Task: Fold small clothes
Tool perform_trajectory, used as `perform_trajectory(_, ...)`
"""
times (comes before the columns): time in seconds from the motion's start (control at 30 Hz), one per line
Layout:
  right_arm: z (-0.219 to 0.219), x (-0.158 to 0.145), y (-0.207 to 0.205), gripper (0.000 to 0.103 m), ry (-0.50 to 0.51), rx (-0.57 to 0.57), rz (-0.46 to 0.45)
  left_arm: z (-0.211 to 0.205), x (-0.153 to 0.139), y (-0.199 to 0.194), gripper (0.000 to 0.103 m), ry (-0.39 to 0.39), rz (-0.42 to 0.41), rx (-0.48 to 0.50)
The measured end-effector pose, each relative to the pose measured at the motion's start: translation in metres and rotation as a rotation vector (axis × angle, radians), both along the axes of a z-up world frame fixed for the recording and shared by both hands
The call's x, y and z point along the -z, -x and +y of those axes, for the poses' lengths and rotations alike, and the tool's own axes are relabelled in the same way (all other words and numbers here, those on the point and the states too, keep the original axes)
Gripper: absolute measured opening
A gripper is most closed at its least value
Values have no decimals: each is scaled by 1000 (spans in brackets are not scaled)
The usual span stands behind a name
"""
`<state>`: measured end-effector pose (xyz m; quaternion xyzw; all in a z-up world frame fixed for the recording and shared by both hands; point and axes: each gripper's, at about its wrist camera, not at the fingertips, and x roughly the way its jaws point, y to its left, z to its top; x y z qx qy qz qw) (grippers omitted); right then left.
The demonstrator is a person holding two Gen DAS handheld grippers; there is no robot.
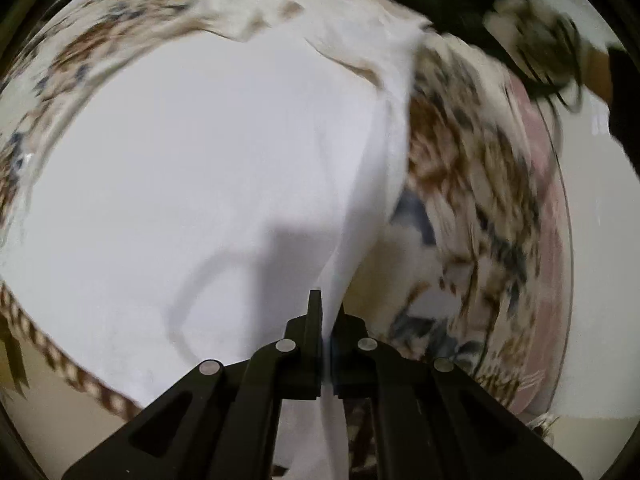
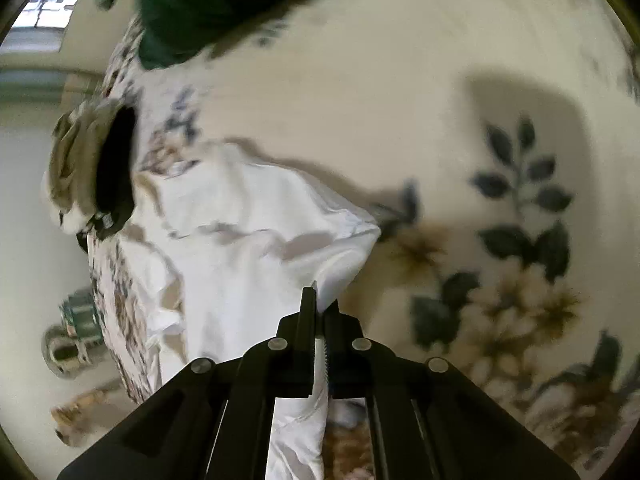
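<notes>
A white garment (image 1: 208,168) lies spread over a floral bedspread (image 1: 472,168). My left gripper (image 1: 329,304) is shut on a fold of the white garment, which runs up between the fingers. In the right wrist view the same white garment (image 2: 248,232) is bunched and creased on the floral bedspread (image 2: 500,240). My right gripper (image 2: 322,296) is shut on a corner of it, with white cloth pinched between the fingers. Both views are motion-blurred.
A dark green cloth (image 2: 188,4) lies at the far edge of the bed. A person's sleeve and hand (image 2: 88,168) show at the left. A window (image 2: 48,4) and floor objects (image 2: 76,332) are beyond the bed's edge.
</notes>
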<state>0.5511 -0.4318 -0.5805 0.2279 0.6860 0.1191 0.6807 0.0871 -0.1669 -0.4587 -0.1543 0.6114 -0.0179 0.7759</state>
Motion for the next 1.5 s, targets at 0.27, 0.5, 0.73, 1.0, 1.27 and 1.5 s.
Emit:
perform_trajectory(0.27, 98, -80, -28, 3, 126, -145, -38, 119, -35, -6, 1, 65, -49, -176)
perform_trajectory(0.5, 259, -88, -60, 3, 226, -252, -82, 230, -12, -17, 1, 122, -21, -249)
perform_trajectory(0.73, 397, -36, -80, 3, 419, -351, -87, 315, 44, -31, 1, 178, 49, -294)
perform_trajectory(1.0, 436, 2, -87, 3, 533, -306, -55, 363, 76, -23, 8, 328, 117, -322)
perform_trajectory(1.27, 398, -52, -33, 65, 285, -248, -47, 409, 40, 12, 52, 380, 91, -346)
perform_trajectory(1.5, 331, -85, 138, 65, 274, -247, 14, 364, 48, 1, 52, 383, 135, -149)
